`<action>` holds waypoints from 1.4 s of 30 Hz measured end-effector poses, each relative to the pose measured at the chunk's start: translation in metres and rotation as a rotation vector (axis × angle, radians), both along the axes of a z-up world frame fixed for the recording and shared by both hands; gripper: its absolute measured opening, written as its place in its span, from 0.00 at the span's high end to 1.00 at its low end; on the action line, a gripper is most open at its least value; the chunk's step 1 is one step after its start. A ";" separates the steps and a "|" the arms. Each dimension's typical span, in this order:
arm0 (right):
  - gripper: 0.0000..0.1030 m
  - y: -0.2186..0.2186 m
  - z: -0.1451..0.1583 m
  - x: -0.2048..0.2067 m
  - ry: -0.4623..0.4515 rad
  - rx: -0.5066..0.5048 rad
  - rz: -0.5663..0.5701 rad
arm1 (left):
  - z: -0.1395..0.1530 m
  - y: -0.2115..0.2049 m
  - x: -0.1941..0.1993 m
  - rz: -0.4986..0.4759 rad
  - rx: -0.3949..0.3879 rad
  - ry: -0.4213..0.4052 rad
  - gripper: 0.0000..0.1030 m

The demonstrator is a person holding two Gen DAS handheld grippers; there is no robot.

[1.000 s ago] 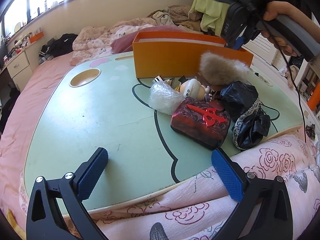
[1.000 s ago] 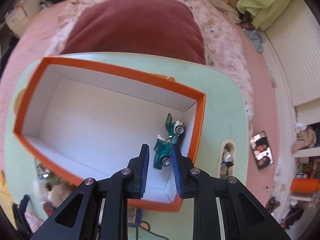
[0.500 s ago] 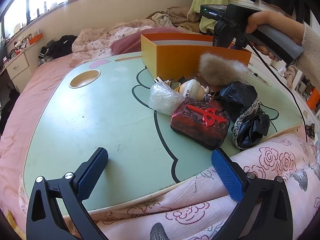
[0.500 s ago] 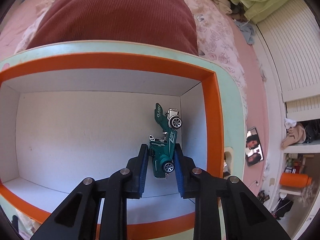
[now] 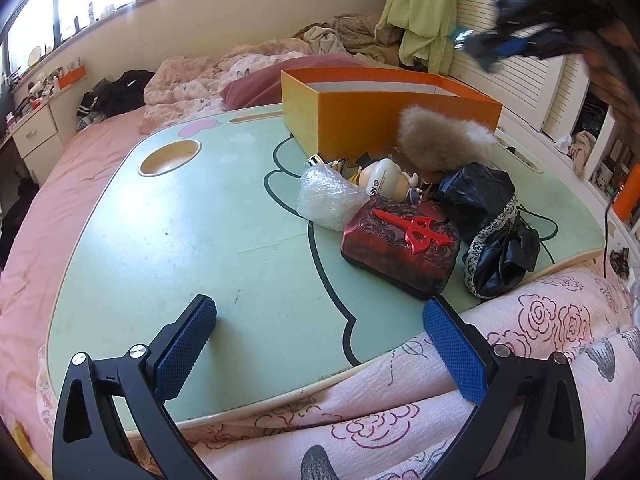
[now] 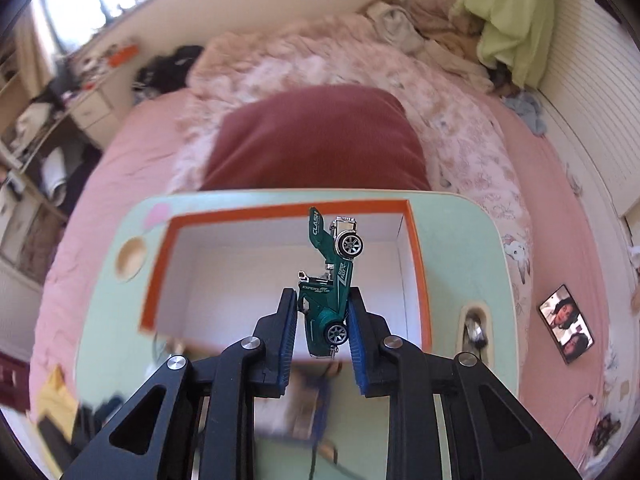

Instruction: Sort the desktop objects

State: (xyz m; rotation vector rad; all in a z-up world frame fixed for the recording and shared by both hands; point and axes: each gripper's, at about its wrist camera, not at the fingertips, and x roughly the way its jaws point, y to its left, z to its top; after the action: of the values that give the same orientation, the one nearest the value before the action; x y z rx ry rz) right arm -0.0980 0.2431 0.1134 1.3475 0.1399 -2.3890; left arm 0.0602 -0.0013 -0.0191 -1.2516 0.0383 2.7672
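Right wrist view: the right gripper (image 6: 323, 320), still clamping the green toy car (image 6: 330, 280), has risen above the orange box (image 6: 416, 256), now smaller mid-frame.

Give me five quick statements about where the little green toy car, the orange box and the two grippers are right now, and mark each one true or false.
1. The small green toy car is clamped between the right gripper fingers. True.
2. The orange cardboard box has a lid on. False: it is open on top.
3. The left gripper holds the dark red patterned case. False: its fingers are spread, empty.
4. The car lies on the box floor. False: it is held above the box.
5. The fluffy beige pompom lies beside the box. True.
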 end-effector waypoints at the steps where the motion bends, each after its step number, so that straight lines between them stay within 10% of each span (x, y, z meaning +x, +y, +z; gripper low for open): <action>1: 0.77 -0.001 0.004 0.022 0.036 0.018 0.025 | 0.000 0.000 0.000 0.000 0.000 0.000 0.01; 10: 0.77 -0.005 -0.095 0.093 -0.167 0.052 0.188 | -0.001 -0.001 -0.001 0.000 0.000 -0.004 0.01; 13: 0.75 -0.013 -0.092 0.089 -0.143 -0.058 0.200 | -0.001 0.000 -0.001 0.000 0.001 -0.003 0.00; 16: 0.46 -0.009 -0.072 0.083 -0.105 -0.183 0.187 | -0.001 0.000 -0.001 0.000 0.001 -0.003 0.00; 19: 0.39 0.003 -0.043 0.068 0.026 -0.190 0.095 | -0.001 0.000 -0.001 -0.001 0.001 -0.003 0.00; 26: 0.39 0.031 -0.032 -0.027 0.089 -0.107 -0.262 | -0.001 0.000 -0.001 0.001 0.001 -0.003 0.00; 32: 0.50 0.013 -0.078 -0.052 -0.059 -0.110 -0.228 | -0.001 0.000 -0.001 0.001 0.001 -0.003 0.00; 42: 0.50 -0.010 -0.085 -0.030 -0.055 -0.136 -0.199 | -0.001 0.000 -0.001 0.002 0.001 -0.003 0.01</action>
State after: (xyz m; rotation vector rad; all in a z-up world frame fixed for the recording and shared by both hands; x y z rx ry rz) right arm -0.1281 0.2332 0.0287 1.4198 -0.1770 -2.4673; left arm 0.0595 -0.0015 -0.0200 -1.2564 0.0354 2.7661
